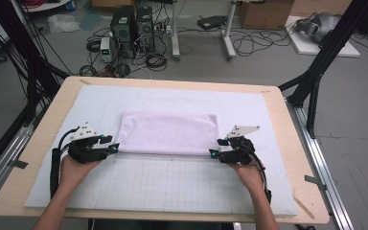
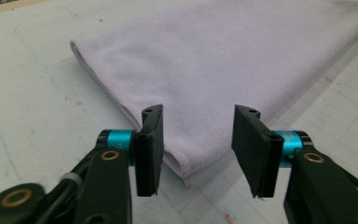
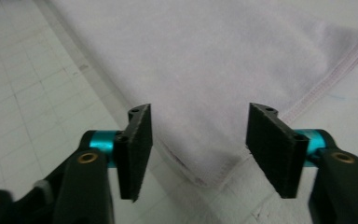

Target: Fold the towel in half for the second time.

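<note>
Jaws spread on the left gripper (image 1: 115, 147) and right gripper (image 1: 212, 153), each bracketing a towel (image 1: 168, 132) corner untouched; any snag could unfold it.

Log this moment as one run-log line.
item: folded lilac microfibre cloth flat on white grid mat | left hand-held gripper: open at near-left corner | right hand-held gripper: open at near-right corner | held: nothing
</note>
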The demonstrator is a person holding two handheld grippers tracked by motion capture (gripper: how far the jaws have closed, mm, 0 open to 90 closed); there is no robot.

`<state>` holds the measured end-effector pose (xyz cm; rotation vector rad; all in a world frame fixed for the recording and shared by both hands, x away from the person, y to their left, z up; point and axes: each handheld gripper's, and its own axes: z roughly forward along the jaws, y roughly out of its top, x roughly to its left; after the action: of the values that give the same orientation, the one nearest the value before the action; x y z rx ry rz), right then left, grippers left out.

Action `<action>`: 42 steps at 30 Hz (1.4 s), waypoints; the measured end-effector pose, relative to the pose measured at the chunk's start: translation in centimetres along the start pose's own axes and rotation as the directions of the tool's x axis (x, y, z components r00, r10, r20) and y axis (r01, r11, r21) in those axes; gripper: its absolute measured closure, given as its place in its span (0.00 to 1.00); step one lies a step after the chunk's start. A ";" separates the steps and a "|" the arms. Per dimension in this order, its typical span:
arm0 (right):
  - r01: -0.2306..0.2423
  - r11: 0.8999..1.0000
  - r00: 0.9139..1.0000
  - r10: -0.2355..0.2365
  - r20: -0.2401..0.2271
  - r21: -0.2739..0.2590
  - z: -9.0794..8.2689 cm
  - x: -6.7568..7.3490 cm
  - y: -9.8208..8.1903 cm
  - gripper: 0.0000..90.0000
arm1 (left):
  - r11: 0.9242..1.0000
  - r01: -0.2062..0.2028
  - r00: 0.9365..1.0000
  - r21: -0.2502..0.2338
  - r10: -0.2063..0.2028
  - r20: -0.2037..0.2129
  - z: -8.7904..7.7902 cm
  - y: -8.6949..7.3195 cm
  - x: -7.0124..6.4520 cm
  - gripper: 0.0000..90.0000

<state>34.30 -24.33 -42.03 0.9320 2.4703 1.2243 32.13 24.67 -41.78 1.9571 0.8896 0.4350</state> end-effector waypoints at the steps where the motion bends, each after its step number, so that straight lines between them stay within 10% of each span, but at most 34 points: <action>1: 0.001 1.000 1.000 -0.001 0.007 -0.016 -0.1 0.2 -0.1 0.41 | 1.000 0.000 1.000 0.003 0.000 0.000 -0.1 -0.1 -0.1 0.54; 25: -0.032 0.992 0.999 0.036 0.032 -0.125 -2.7 1.9 -2.0 0.14 | 1.000 -0.003 1.000 -0.002 0.003 -0.005 -2.5 -1.6 -1.2 0.34; 42: -0.031 0.987 0.998 0.039 0.052 -0.160 -4.4 2.7 -3.0 0.13 | 1.000 -0.012 1.000 -0.018 0.011 -0.015 -3.6 -1.9 -2.0 0.30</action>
<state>28.86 -26.74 -41.45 0.9562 2.2845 1.3656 27.80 25.99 -41.39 1.9453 0.8811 0.4631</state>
